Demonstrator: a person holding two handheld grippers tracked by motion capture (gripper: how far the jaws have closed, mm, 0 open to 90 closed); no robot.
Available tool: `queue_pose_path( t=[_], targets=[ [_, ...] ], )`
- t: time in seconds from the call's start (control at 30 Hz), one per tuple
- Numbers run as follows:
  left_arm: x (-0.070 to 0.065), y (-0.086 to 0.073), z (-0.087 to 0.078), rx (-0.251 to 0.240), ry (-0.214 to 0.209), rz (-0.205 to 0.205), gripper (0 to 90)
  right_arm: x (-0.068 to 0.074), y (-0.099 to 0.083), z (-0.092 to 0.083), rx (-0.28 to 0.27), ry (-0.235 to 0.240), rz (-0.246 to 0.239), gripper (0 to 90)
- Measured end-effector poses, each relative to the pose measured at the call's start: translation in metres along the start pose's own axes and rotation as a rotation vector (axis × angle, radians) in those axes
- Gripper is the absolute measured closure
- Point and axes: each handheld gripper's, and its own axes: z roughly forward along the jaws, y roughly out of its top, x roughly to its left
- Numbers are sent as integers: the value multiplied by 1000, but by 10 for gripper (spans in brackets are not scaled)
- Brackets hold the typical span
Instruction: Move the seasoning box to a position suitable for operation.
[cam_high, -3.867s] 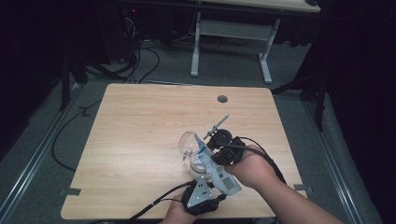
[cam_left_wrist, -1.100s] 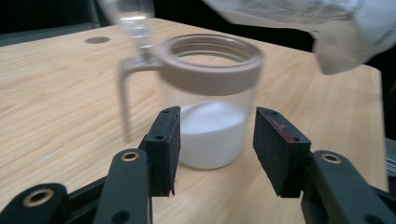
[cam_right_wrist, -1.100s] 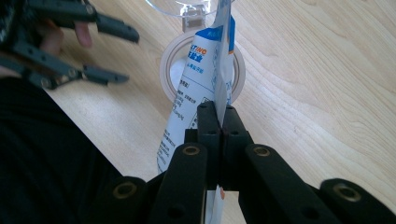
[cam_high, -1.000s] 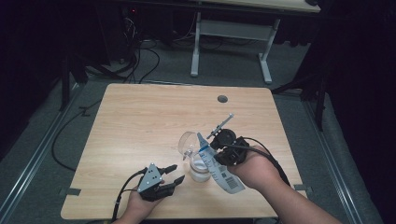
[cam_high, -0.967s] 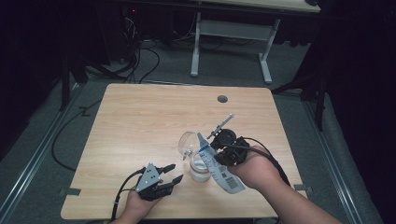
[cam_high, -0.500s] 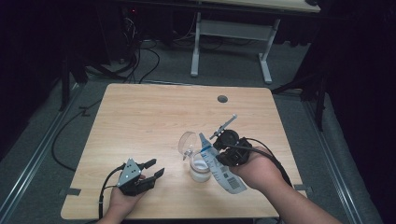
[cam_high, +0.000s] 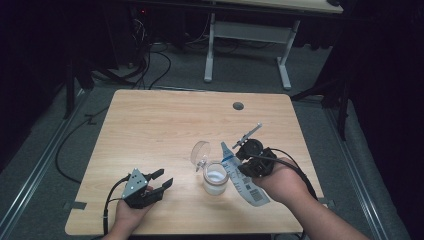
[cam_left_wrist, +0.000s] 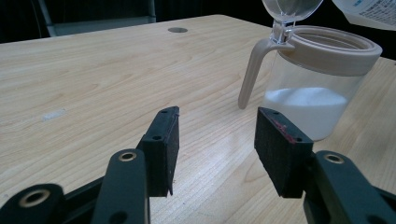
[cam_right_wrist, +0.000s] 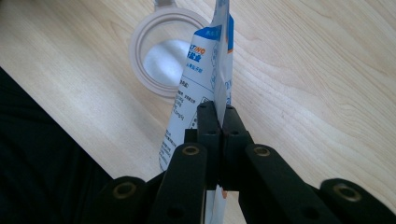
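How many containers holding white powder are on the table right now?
1: a clear jar with a beige rim and handle, lid flipped open, standing near the table's front edge between the two grippers. The printed pouch above it is held in the right gripper; its contents are hidden.

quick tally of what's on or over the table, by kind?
Jar with lid flipped open, white powder inside: 1
Pouch, pinched in the right gripper: 1
Grippers, counting the left gripper: 2
Total: 4
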Motion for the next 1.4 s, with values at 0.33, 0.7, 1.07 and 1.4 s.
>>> queue_pose_path(
  t=[0.33, 0.7, 1.07, 1.4],
  targets=[
    [2, -2, 0, 5, 7, -7, 503, -22, -12, 16, 16, -62, 56, 900],
    [5, -2, 0, 6, 18, -19, 502, -62, -28, 40, 16, -73, 146, 896],
    [5, -3, 0, 8, 22, -23, 503, -91, -39, 56, 13, -94, 207, 896],
    [6, -3, -1, 6, 23, -28, 503, -99, -37, 56, -46, -118, 232, 897]
  ],
)
